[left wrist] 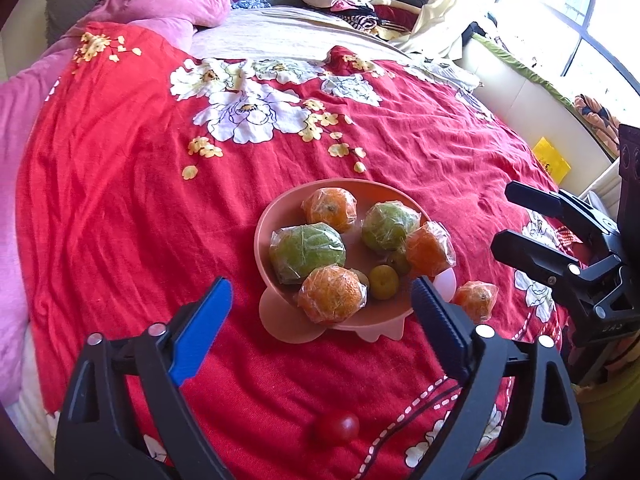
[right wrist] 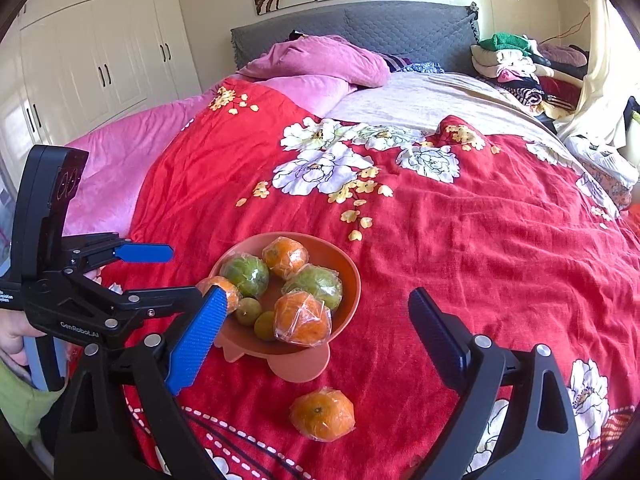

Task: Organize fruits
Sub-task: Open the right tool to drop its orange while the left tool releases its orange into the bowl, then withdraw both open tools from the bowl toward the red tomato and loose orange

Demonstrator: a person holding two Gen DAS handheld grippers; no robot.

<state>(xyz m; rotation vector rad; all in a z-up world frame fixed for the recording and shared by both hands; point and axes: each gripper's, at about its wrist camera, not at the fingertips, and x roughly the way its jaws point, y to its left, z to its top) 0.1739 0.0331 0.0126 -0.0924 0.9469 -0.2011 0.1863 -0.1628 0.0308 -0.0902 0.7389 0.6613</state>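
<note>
The pink footed bowl [left wrist: 269, 220] stands on the bed, on the red floral bedspread [left wrist: 120, 200], toward its near end. It holds three oranges and two larger green fruits, each wrapped in clear film, plus small unwrapped green fruits [left wrist: 383, 282] low in the middle; their exact count is unclear, since wrapped fruit overlaps them. The front orange [left wrist: 331, 299] sits at the bowl's near rim. The green wrapped fruit [left wrist: 307, 251] beside it is the largest item.

One wrapped orange [right wrist: 322, 414] lies loose on the bedspread just beside the bowl's foot, on the right-hand side. A small red fruit [left wrist: 339, 428] lies alone on the bedspread nearer the left wrist camera; it is dim and hard to identify.

Left tongs [left wrist: 322, 300] are spread wide, nothing between the blue pads, hanging over the bowl's near side. Right tongs [right wrist: 316, 320] are likewise spread wide and empty, with the bowl and the loose orange lying between and below the fingers.

Open bedspread extends well beyond the bowl toward the pink pillows [right wrist: 320, 60] and the grey headboard [right wrist: 400, 24]. Piled clothing [right wrist: 520, 64] occupies the far corner.

A hand [right wrist: 14, 336] grips the left tool, cut off by the frame edge.
</note>
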